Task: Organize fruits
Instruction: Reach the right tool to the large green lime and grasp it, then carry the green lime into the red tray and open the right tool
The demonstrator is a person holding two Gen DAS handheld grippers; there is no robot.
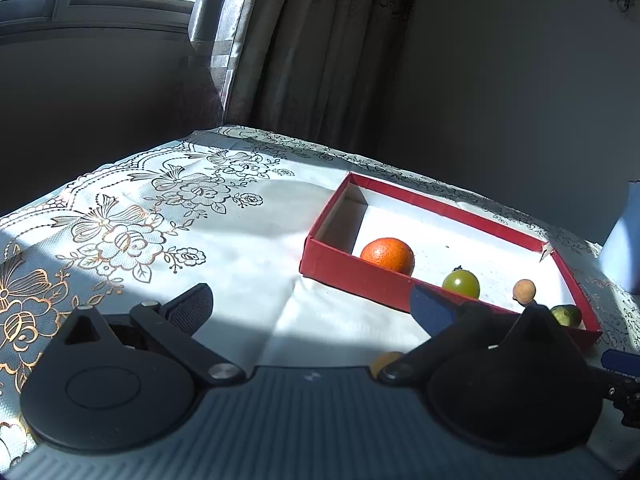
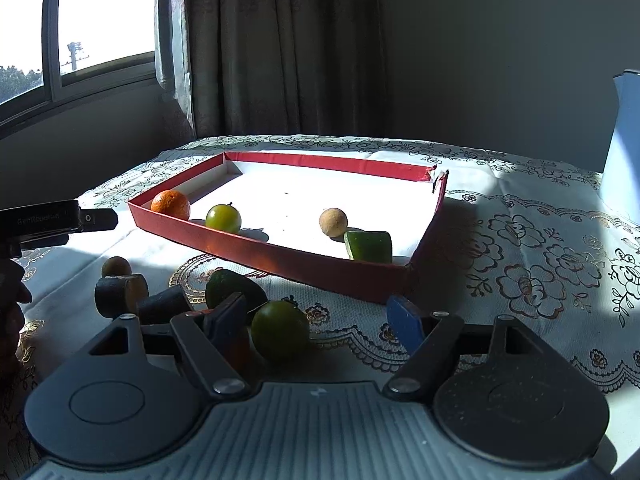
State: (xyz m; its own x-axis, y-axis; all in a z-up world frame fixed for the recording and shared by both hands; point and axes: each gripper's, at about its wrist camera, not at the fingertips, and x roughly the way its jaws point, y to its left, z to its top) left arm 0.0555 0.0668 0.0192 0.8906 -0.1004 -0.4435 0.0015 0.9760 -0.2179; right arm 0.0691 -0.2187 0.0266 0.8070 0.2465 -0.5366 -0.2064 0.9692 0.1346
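Here, a shallow red cardboard tray (image 2: pixel 280 258) with a white floor and one torn corner is seen on the counter (image 2: pixel 520 240), which is covered by a lacy floral cloth. Inside it are held a dimpled orange (image 2: pixel 171 205), a smooth round green fruit (image 2: pixel 223 218), a matte tan ball (image 2: pixel 333 222) and a blunt green wedge (image 2: pixel 369 246). Outside the tray, another glossy green fruit (image 2: pixel 280 334) is framed between the spread right tongs (image 2: pixel 320 322), untouched by the right pad; contact with the left pad cannot be told. More pieces are clustered just left of it. The left tongs (image 1: pixel 312 306) are held apart over bare cloth, nothing pinched.
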